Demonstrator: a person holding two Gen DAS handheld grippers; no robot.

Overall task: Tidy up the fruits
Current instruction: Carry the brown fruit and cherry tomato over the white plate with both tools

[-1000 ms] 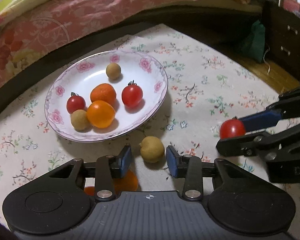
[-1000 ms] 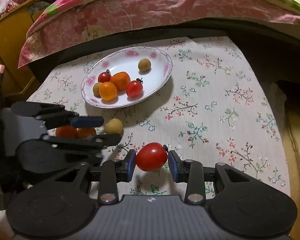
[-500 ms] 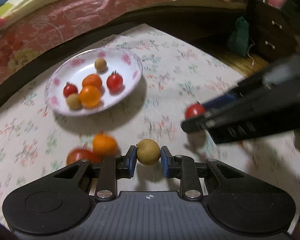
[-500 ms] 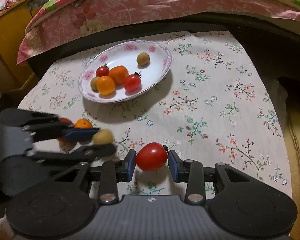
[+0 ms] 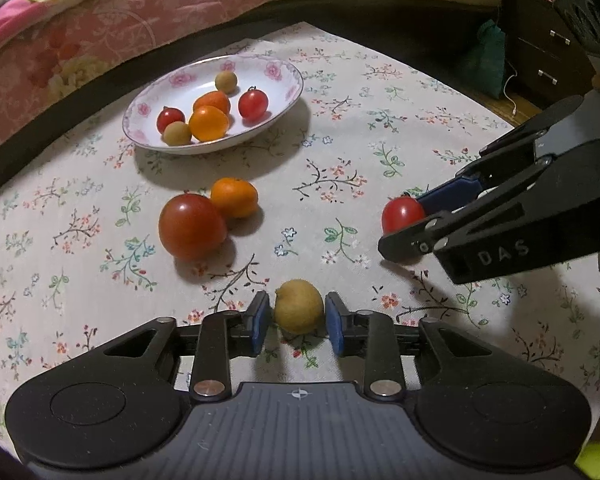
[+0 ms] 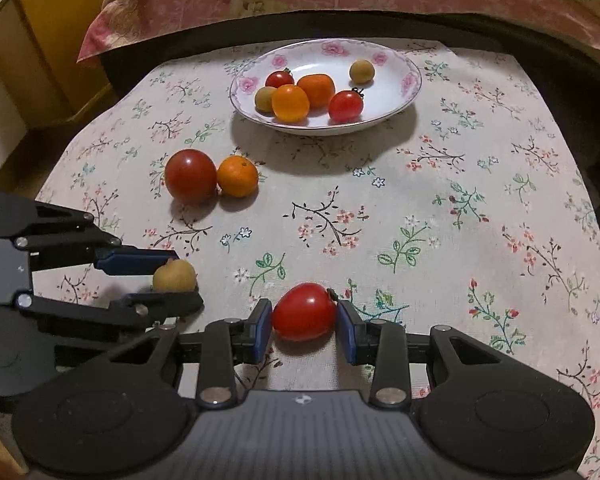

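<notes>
Held low over the floral cloth, the left gripper (image 5: 299, 317) clamps a small round tan fruit (image 5: 299, 311) and the right gripper (image 6: 304, 322) a red cherry tomato (image 6: 304, 312), whose green stem only the right wrist view shows.

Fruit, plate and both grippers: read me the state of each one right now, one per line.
Left gripper: shut on the longan, held off the cloth.
Right gripper: shut on the cherry tomato.
Plate: upright on the tablecloth, holding six fruits.
Large tomato: loose on the cloth, touching the small orange.
Small orange: loose on the cloth, outside the plate.
</notes>
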